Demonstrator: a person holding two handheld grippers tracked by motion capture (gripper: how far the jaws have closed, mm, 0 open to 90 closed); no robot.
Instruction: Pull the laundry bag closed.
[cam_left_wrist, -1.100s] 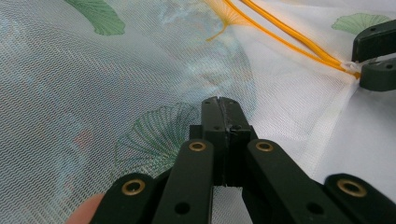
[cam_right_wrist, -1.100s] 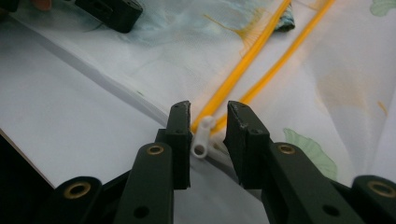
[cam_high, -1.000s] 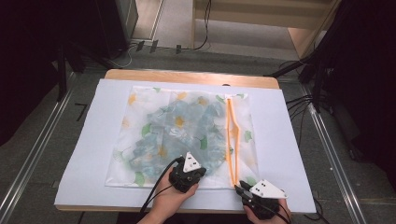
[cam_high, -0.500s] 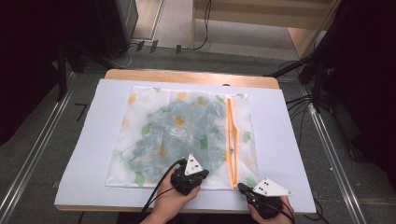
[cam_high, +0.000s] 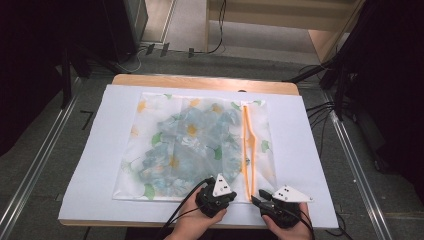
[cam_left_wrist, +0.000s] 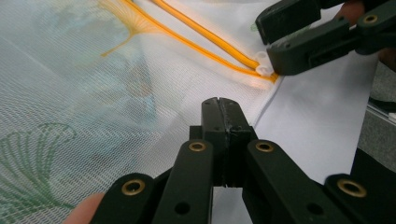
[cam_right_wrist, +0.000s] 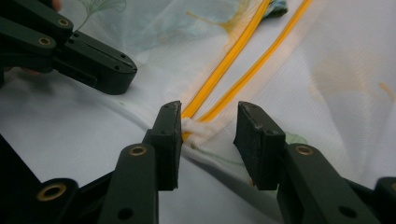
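Mesh bag (cam_high: 192, 145): a see-through white net pouch printed with green and yellow leaves; it lies flat on the white sheet (cam_high: 305, 150) that covers the table, its near edge just ahead of both hands; blue-green cloth shows dimly through the net
Zip (cam_high: 247, 145): two orange strands running down the bag's right side, from the far edge to the near corner; they lie apart along most of the length and meet at a small whitish end piece (cam_right_wrist: 198, 128)
Left gripper (cam_left_wrist: 223, 116): jaws pressed fully together, no gap between the tips; the tips rest at the bag's near hem where the net meets the sheet; whether a fold of mesh is pinched there I cannot tell
Right gripper (cam_right_wrist: 208, 130): jaws have just been opening and stand apart with a clear gap; the zip's end piece sits between them, against the left pad; the other pad stands clear of it, so nothing is squeezed
Spacing: the two grippers sit near each other at the bag's near right corner
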